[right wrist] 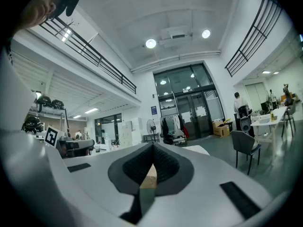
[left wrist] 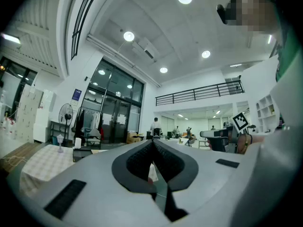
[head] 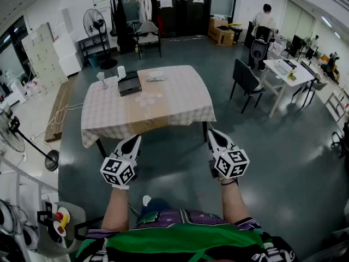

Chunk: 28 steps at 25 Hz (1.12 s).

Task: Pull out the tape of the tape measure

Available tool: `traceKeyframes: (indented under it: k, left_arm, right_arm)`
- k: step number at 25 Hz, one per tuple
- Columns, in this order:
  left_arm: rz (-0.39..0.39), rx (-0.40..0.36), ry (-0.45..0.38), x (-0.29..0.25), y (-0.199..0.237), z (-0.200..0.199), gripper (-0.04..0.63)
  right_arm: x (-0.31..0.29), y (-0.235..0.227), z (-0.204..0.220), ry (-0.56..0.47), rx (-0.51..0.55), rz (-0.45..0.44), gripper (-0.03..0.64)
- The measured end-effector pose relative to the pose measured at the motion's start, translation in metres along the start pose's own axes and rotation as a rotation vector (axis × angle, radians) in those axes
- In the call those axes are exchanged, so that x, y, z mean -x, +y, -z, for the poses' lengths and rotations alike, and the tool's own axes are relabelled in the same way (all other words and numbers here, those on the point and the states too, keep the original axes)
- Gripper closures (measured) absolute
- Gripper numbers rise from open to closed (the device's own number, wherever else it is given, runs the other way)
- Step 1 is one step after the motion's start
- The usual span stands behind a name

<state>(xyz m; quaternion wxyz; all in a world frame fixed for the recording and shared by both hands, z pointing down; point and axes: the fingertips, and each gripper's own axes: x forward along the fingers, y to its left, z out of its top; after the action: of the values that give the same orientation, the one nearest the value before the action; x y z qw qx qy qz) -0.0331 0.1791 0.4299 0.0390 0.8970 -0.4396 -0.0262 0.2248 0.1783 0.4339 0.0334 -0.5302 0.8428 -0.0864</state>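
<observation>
The cloth-covered table [head: 180, 100] stands on a grey floor [head: 174, 165] in a large hall, with a fan [head: 95, 22] behind it. The left claw [head: 134, 139] and right claw [head: 212, 132] are closed and empty, short of the table.

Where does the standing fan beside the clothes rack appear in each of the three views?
Head view: the fan stands at the upper left, far back in the room.
Left gripper view: it is at the left, at middle height.
Right gripper view: it is just left of centre.
Shared landmark: the clothes rack, right of the fan in every view.
</observation>
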Motion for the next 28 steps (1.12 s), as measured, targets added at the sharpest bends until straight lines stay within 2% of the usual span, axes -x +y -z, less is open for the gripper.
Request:
traceKeyframes:
  k: [4, 9, 14, 19, 24, 28]
  left_arm:
    - [-0.021, -0.021, 0.000, -0.003, -0.002, 0.000, 0.574]
    - [0.011, -0.045, -0.002, -0.004, -0.020, 0.006, 0.575]
    - [0.035, -0.021, -0.016, -0.006, -0.036, 0.004, 0.575]
    - [-0.016, -0.054, -0.014, -0.010, -0.038, 0.006, 0.575]
    - [-0.078, -0.021, -0.071, -0.021, -0.024, 0.000, 0.574]
    - [-0.133, 0.002, -0.099, -0.033, -0.004, -0.002, 0.574]
  right_arm:
    - [0.002, -0.007, -0.002, 0.000, -0.004, 0.015, 0.612]
    - [0.007, -0.010, 0.000, 0.001, 0.004, 0.035, 0.612]
    - [0.008, -0.012, 0.002, 0.009, 0.017, 0.033, 0.612]
    - [0.008, -0.021, 0.000, -0.031, 0.022, 0.038, 0.611]
    - [0.001, -0.038, 0.004, -0.040, -0.006, 0.035, 0.611]
    - [-0.015, -0.051, 0.008, -0.042, -0.011, 0.070, 0.611]
